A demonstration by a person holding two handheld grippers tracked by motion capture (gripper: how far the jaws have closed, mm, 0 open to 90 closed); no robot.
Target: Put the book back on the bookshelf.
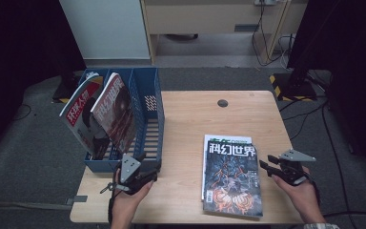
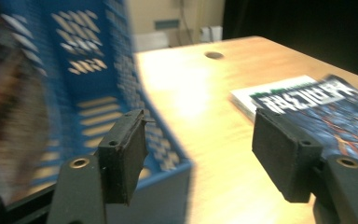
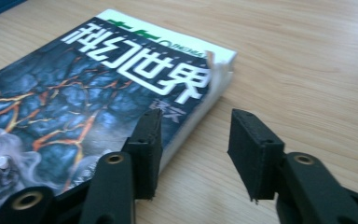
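Two magazines already stand in the blue rack, while the dark magazine and probably one more under it lie on the table beside my right gripper, both grippers spread, empty.

A dark blue magazine with orange cracked-lava art and white characters is stacked on a white-edged magazine on a pale wooden table. The right gripper is seen with jaws apart, straddling the stack's edge without touching.
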